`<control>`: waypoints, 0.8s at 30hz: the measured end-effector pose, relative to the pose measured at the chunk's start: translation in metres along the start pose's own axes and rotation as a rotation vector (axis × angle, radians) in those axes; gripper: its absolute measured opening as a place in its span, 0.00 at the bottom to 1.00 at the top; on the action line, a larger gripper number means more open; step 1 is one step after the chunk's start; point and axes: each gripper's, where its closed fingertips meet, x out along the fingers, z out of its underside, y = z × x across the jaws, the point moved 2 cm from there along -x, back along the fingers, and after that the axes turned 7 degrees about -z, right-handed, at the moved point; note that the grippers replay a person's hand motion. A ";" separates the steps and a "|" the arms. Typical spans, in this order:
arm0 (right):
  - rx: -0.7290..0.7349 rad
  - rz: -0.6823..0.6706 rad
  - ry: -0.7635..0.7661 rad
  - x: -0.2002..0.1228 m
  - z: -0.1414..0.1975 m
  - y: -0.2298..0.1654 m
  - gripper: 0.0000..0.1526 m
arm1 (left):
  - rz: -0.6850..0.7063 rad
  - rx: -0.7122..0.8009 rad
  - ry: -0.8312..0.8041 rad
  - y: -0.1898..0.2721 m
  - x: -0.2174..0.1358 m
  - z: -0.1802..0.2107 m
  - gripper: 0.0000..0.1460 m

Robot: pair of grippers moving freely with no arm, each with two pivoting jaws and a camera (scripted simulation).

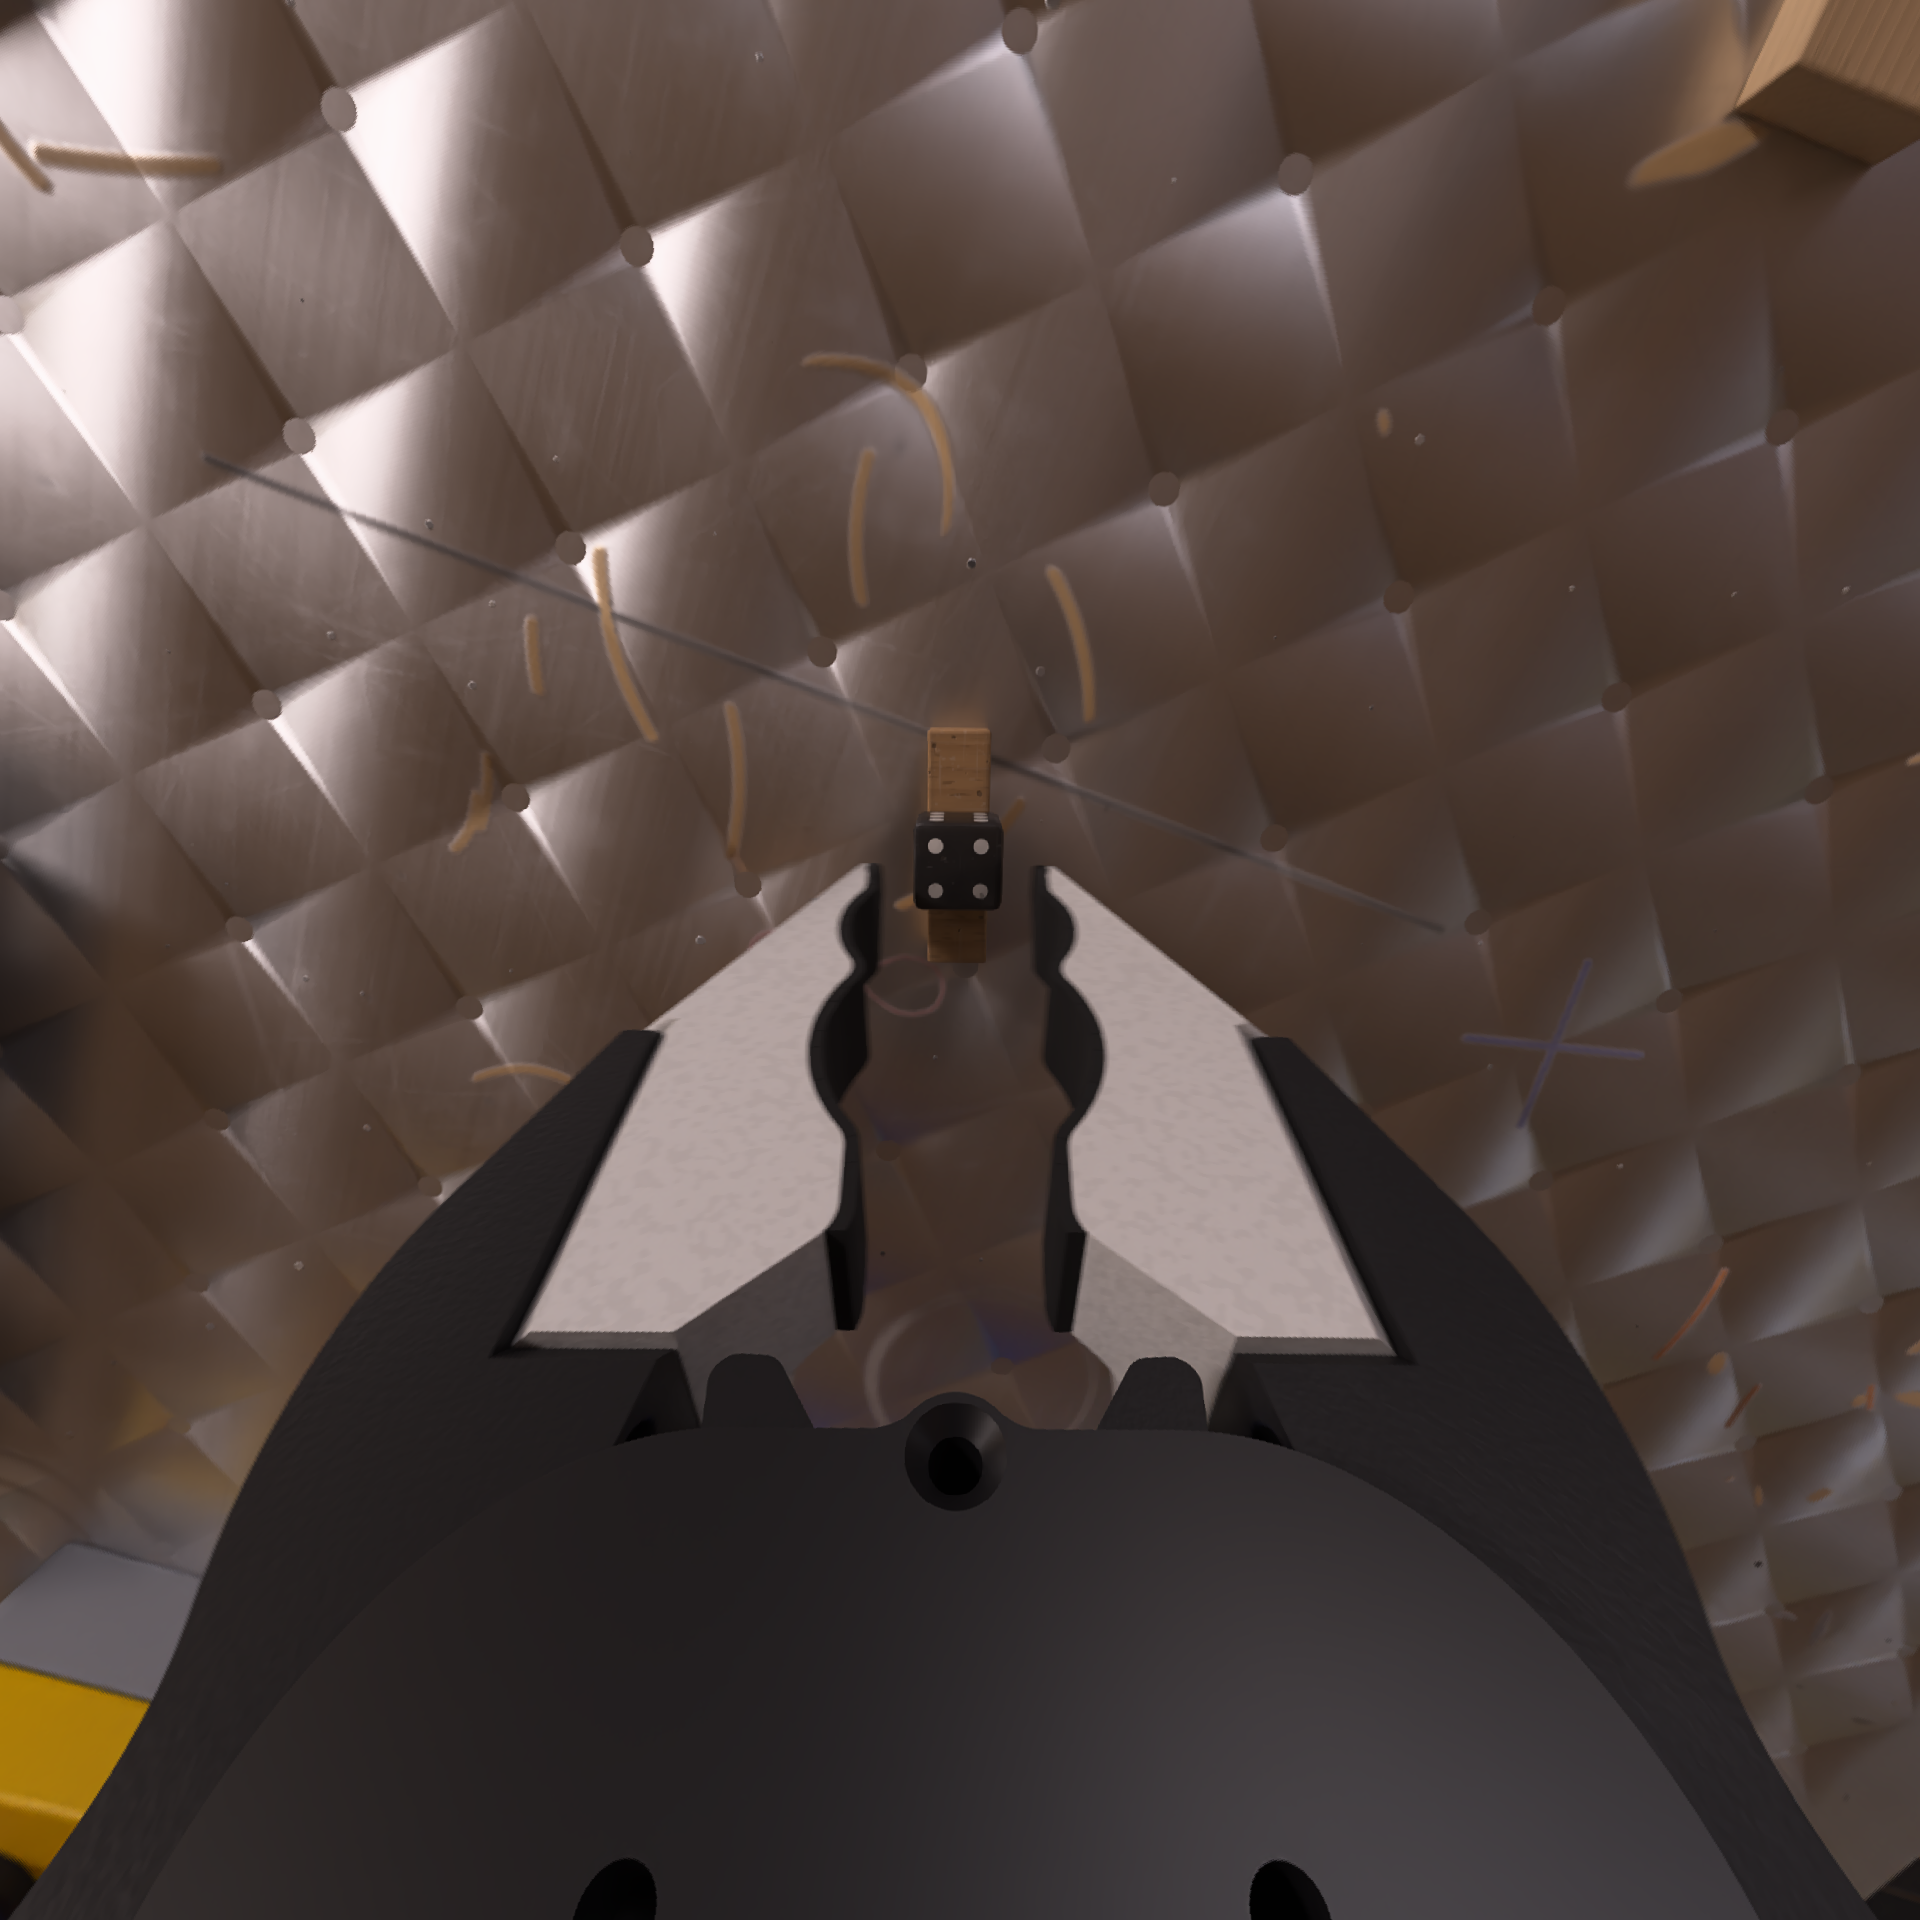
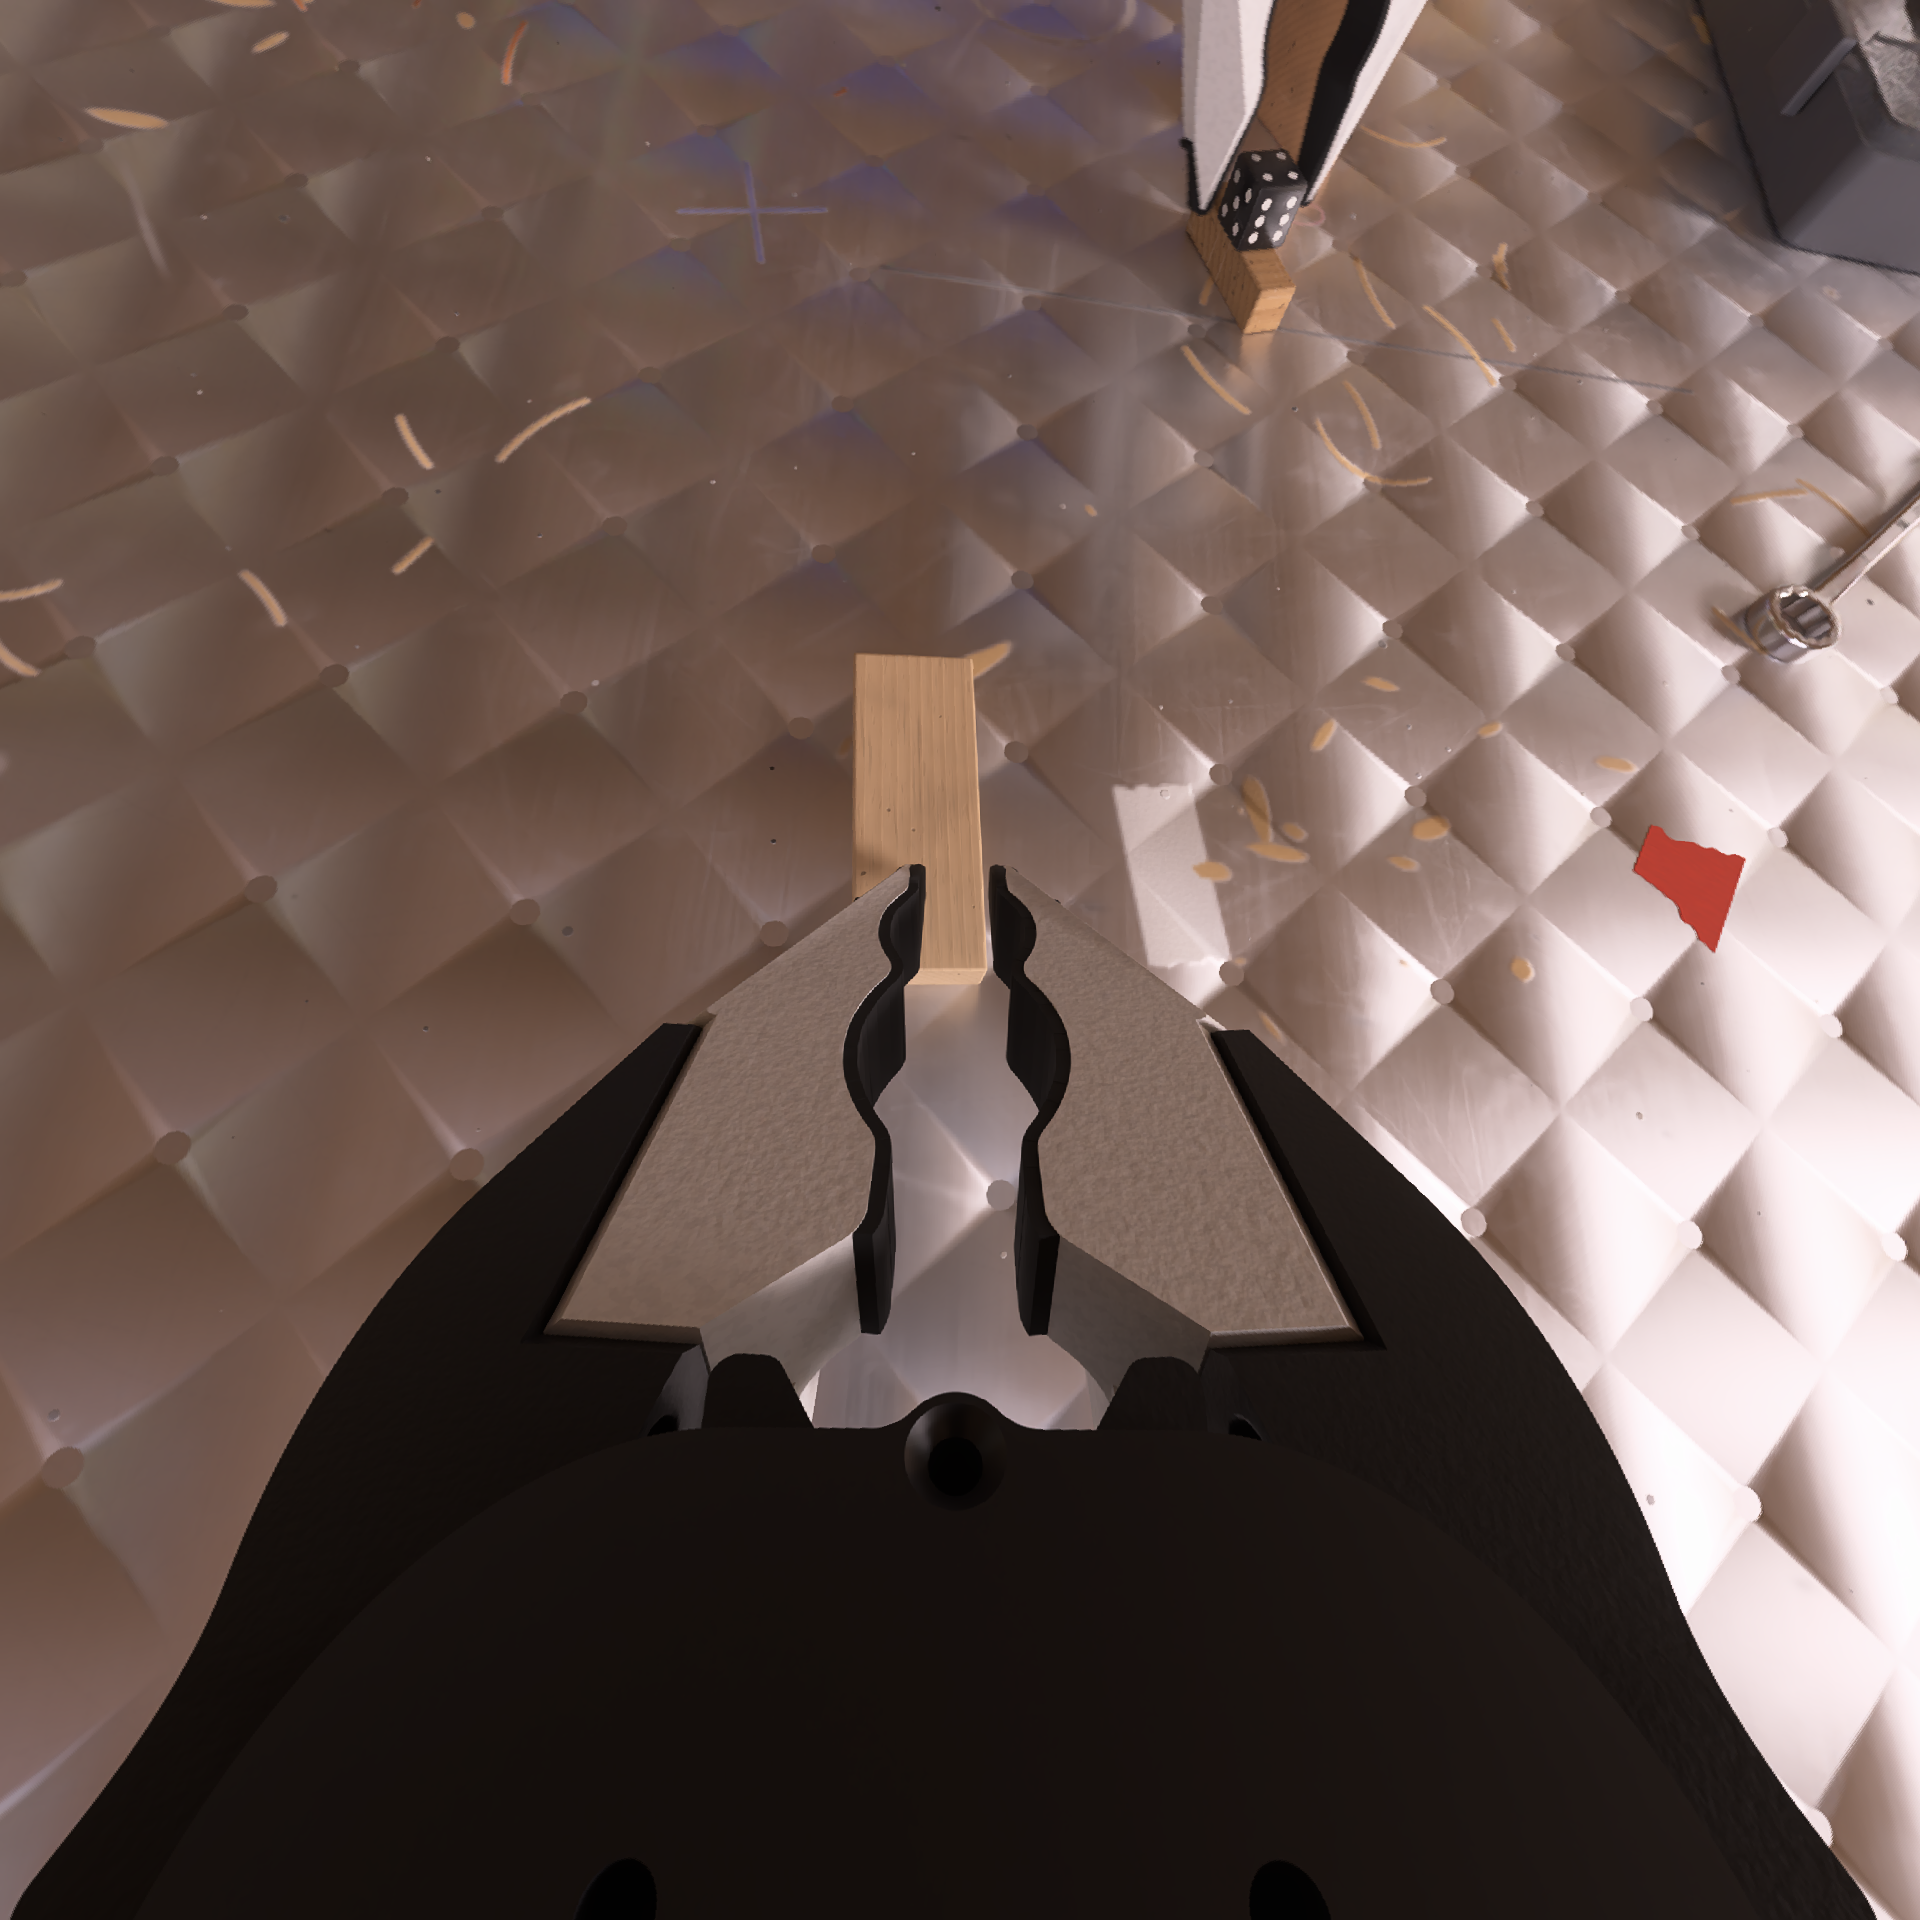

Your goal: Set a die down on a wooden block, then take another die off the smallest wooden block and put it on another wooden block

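Note:
A black die (image 1: 958, 875) with white pips sits on the small wooden block (image 1: 956, 769), which stands on the quilted metal surface. My left gripper (image 1: 956, 883) is open, with a finger on each side of the die and a gap left on both sides. The right wrist view shows the same from farther off: the left gripper (image 2: 1257, 195) straddles the die (image 2: 1262, 208) on the small block (image 2: 1257, 286). My right gripper (image 2: 956, 883) is narrowly open and empty, with its tips just above the near end of a flat wooden plank (image 2: 917, 790). No die shows on the plank.
A corner of a larger wooden block (image 1: 1829, 83) shows at the top right. A socket wrench (image 2: 1797, 618), a red scrap (image 2: 1688, 883) and a dark grey box (image 2: 1818, 135) lie to the right. Wood shavings are scattered about. A yellow object (image 1: 52, 1766) is at the lower left.

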 end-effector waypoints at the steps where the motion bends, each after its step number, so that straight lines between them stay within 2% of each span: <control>1: 0.000 0.000 0.000 0.000 0.000 0.000 0.08 | 0.004 -0.003 0.007 0.000 0.001 -0.001 0.11; 11: -0.008 0.007 0.004 -0.002 -0.001 0.000 0.07 | -0.043 -0.024 0.009 -0.005 -0.011 0.001 0.11; 17: -0.009 0.011 0.017 -0.004 -0.004 0.000 0.08 | -0.086 -0.024 0.063 -0.006 -0.046 -0.004 0.11; 24: -0.010 0.023 0.039 -0.007 -0.008 0.001 0.11 | -0.153 -0.008 0.167 0.004 -0.103 -0.024 0.11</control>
